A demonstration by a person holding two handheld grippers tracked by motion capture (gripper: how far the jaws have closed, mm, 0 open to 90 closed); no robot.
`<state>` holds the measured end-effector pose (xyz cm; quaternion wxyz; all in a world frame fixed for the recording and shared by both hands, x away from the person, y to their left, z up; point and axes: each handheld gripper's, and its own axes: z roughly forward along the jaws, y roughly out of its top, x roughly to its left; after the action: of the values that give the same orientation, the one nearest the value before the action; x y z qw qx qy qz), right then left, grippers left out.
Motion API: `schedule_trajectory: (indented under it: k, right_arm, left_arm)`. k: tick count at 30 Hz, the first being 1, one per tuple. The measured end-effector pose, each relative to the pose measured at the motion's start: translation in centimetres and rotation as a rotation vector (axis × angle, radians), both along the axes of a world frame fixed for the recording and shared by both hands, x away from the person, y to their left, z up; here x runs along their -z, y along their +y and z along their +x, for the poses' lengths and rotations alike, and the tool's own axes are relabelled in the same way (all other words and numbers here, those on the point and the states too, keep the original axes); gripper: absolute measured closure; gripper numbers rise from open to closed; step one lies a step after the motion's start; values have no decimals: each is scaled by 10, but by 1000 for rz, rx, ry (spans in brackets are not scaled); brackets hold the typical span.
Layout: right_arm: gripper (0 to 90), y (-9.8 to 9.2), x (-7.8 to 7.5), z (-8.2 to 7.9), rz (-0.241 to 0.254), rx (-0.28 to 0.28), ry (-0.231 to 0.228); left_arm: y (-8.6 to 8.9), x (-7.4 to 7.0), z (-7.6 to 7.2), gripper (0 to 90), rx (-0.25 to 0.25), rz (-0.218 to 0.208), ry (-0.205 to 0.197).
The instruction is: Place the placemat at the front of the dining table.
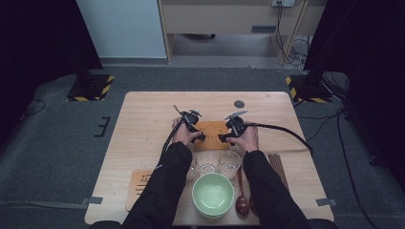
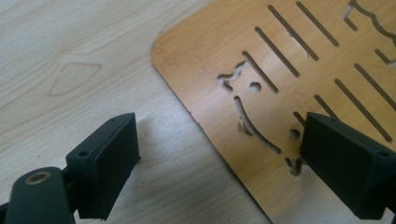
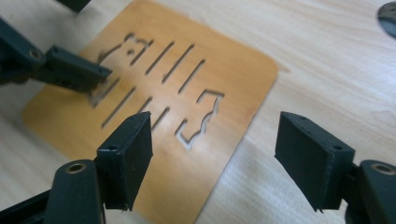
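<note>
Tabletop (image 1: 143,119), light wood, rounded corners.
Centre: slotted bamboo mat (image 1: 210,134). Near edge: second mat (image 1: 138,183), three glasses (image 1: 208,163), green bowl (image 1: 213,194), wooden spoon (image 1: 242,202), chopsticks (image 1: 279,169). Far edge: dark disc (image 1: 239,103).

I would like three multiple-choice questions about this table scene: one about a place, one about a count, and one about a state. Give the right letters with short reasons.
1. Where does the wooden mat with cut-out slots lie?
A. between the two grippers
B. inside the green bowl
C. on the floor

2. How many clear glasses stand behind the green bowl?
A. one
B. three
C. six

3. How do the right gripper's jaws stand?
A. shut on a spoon
B. open, holding nothing
C. shut on a glass

Answers: 1 A, the mat lies flat on the table between the left gripper and the right gripper. 2 B, three glasses stand in a row behind the bowl. 3 B, its jaws stand apart above the mat's edge.
</note>
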<state>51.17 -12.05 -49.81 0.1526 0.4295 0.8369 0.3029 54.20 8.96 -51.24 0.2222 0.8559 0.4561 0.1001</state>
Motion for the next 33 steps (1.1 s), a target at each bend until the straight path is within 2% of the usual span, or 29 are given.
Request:
schedule_trajectory:
  k: [3, 5, 8, 11, 13, 20, 26, 33]
  right_arm:
    - [259, -2, 5, -5, -25, -58, 8]
    - [259, 0, 7, -7, -20, -83, 25]
    - [257, 1, 9, -8, -18, -96, 35]
    - [240, 2, 15, -9, -54, -118, 59]
    - [234, 2, 16, -9, -56, -130, 67]
    - [209, 4, 20, -11, -60, -145, 80]
    - [212, 6, 23, -8, -47, -141, 65]
    - [222, 8, 24, -6, -36, -137, 47]
  left_arm:
    - [-2, 1, -4, 109, 7, -14, -3]
    - [-1, 1, -5, 107, 7, -15, -3]
    - [0, 2, -5, 104, 7, -18, -3]
    - [1, 2, -5, 96, 8, -9, -9]
    - [2, 2, -4, 92, 2, 0, -13]
    - [5, 3, -1, 76, -20, -6, -25]
    - [6, 3, 2, 78, -29, 1, -44]
    - [9, 5, 6, 77, -51, -12, -61]
